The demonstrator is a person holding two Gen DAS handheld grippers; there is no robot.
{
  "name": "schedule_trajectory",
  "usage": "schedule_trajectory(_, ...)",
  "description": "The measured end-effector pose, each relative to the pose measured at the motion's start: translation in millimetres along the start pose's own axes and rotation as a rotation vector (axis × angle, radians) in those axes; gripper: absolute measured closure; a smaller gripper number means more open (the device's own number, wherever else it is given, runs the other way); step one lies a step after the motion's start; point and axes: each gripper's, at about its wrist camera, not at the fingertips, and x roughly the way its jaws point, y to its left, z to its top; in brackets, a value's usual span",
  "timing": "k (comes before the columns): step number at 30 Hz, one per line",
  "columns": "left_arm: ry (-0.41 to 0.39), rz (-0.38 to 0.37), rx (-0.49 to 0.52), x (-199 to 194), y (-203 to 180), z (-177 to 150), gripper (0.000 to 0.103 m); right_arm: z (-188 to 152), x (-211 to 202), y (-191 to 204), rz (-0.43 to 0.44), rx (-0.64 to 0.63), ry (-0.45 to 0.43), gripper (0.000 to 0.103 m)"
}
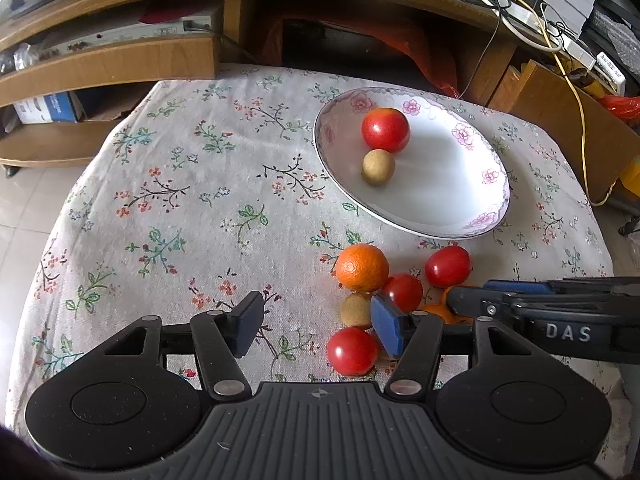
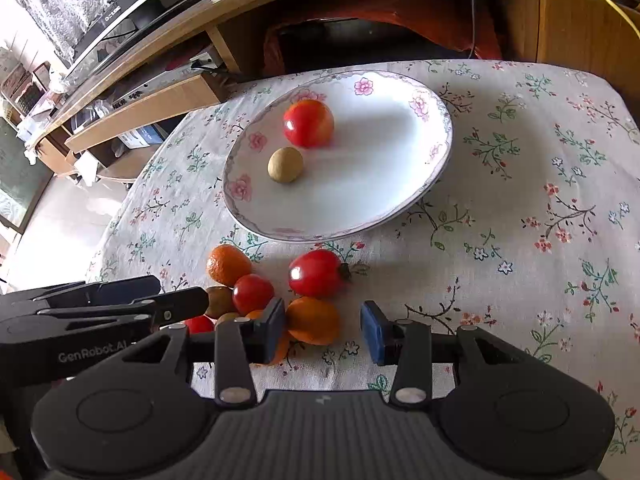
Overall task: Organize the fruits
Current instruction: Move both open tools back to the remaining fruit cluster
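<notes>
A white flowered plate (image 1: 400, 224) (image 2: 280, 236) on the floral cloth holds a red tomato (image 1: 385, 130) (image 2: 308, 123) and a small brown fruit (image 1: 378, 167) (image 2: 285, 165). In front of it lie an orange (image 1: 362, 267) (image 2: 228, 264), several tomatoes (image 1: 447, 266) (image 2: 318, 273) and another brown fruit (image 1: 355, 310). My left gripper (image 1: 318, 326) (image 2: 180, 293) stands open over the cloth. One tomato (image 1: 352, 350) lies just inside its right finger, untouched by the pads. My right gripper (image 2: 324, 331) (image 1: 468, 292) is open around a second orange (image 2: 312, 320), which lies against its left pad, clear of the right one.
A wooden TV cabinet (image 1: 120, 64) with shelves and boxes stands behind the table. Cables (image 1: 576, 92) hang at the back right. Tiled floor (image 1: 24, 208) shows past the table's left edge. A third orange (image 2: 280, 350) lies partly hidden behind my right gripper's left finger.
</notes>
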Motion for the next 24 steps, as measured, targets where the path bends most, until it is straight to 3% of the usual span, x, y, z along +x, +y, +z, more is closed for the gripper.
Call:
schedule_trajectory(8, 0.015, 0.001, 0.005, 4.5, -1.0, -1.5, 0.034, -0.9, 10.4, 7.9, -0.019, -0.041, -0.001, 0.063)
schedule_trajectory(11, 0.020, -0.006, 0.011, 5.1, -2.6, -2.2, 0.034, -1.1, 8.6, 6.4, -0.010, -0.050, -0.007, 0.071)
schedule_trajectory(14, 0.021, -0.012, 0.021, 5.7, -4.8, -2.5, 0.034, -2.7, 3.7, 9.2, -0.042, -0.086, -0.016, 0.071)
schedule_trajectory(24, 0.025, -0.046, 0.016, 3.7, -5.8, -5.2, 0.043, -6.9, -2.2, -0.8, -0.055, -0.061, -0.010, 0.071)
